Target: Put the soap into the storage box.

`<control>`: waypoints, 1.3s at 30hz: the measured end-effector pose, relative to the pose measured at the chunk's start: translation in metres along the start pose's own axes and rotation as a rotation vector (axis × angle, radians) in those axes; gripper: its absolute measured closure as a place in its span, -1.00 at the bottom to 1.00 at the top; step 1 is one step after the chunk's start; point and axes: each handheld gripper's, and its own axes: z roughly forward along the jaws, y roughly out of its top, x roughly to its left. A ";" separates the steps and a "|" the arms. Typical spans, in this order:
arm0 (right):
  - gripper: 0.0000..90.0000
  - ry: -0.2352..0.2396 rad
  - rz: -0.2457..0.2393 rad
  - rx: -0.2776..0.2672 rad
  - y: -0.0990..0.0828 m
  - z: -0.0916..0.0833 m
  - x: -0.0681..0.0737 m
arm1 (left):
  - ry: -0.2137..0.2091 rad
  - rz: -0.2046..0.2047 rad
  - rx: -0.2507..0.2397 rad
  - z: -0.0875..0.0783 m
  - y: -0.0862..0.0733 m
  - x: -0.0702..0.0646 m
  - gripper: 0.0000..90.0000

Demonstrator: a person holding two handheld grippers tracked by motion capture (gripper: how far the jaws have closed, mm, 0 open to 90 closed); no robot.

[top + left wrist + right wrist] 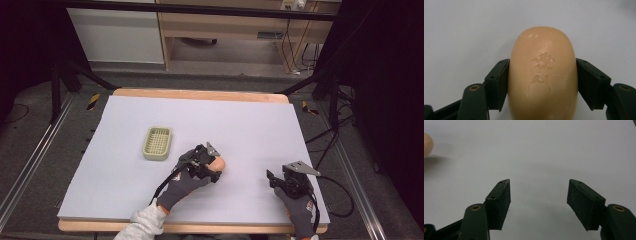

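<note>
Soap bar (543, 75), one, clamped in left claw (543, 82); right claw (539, 202) wide, empty; one tray (157, 143).

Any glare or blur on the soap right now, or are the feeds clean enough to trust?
Left gripper view: soap sharp, embossing legible, slight sheen near its top. Right gripper view: soap soft and cut off at the edge, casting a faint shadow. High view: even light, dark surroundings.

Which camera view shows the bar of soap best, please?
The left gripper view: the soap is close and large between the left gripper jaws, its stamped marks readable. In the high view it is a small peach shape beside the hand. The right gripper view catches just its edge.
</note>
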 end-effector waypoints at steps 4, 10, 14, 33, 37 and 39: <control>-0.21 -0.001 -0.001 -0.002 0.000 0.000 0.000 | 0.003 -0.009 -0.014 -0.008 -0.001 0.002 -0.30; -0.21 0.000 0.003 0.000 0.000 0.000 0.000 | 0.012 -0.017 -0.023 -0.018 -0.004 0.007 -0.30; -0.21 0.000 0.003 0.000 0.000 0.000 0.000 | 0.019 -0.026 -0.030 -0.024 -0.006 0.011 -0.30; -0.22 -0.002 0.005 0.000 0.000 0.000 0.000 | 0.055 -0.067 -0.054 -0.049 -0.019 0.033 -0.30; -0.22 -0.002 0.006 0.001 0.000 0.000 0.000 | 0.064 -0.077 -0.058 -0.055 -0.022 0.037 -0.30; -0.22 -0.002 0.006 0.001 0.000 0.000 0.000 | 0.066 -0.084 -0.066 -0.058 -0.025 0.040 -0.30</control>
